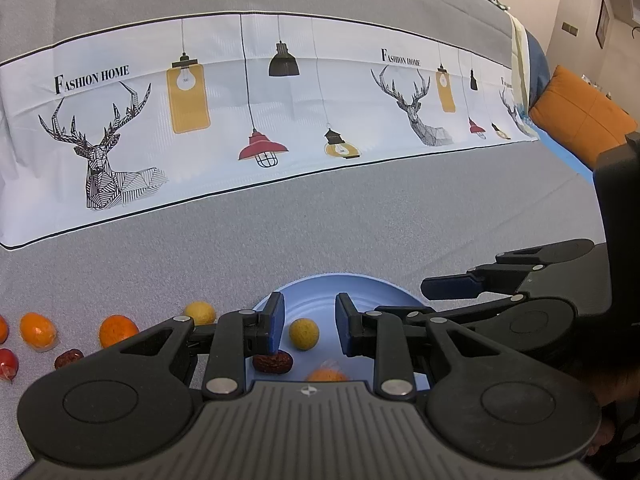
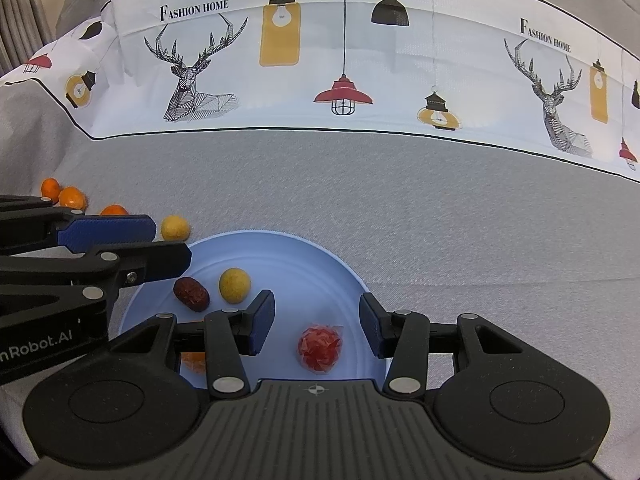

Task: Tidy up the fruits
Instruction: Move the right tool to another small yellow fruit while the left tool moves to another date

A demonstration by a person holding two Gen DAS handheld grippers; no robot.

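Here both claws hang spread and empty above the blue plate (image 2: 340, 264), left claw (image 1: 310, 326) and right claw (image 2: 318, 330).

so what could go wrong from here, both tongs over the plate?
1. The left tongs and right tongs hang close together over the plate; they could knock each other on the next move.
2. The yellow fruit and the date lie loose right beside the left tongs; a nudge may roll them off.
3. The red wrapped fruit sits near the plate's rim and could slip off.
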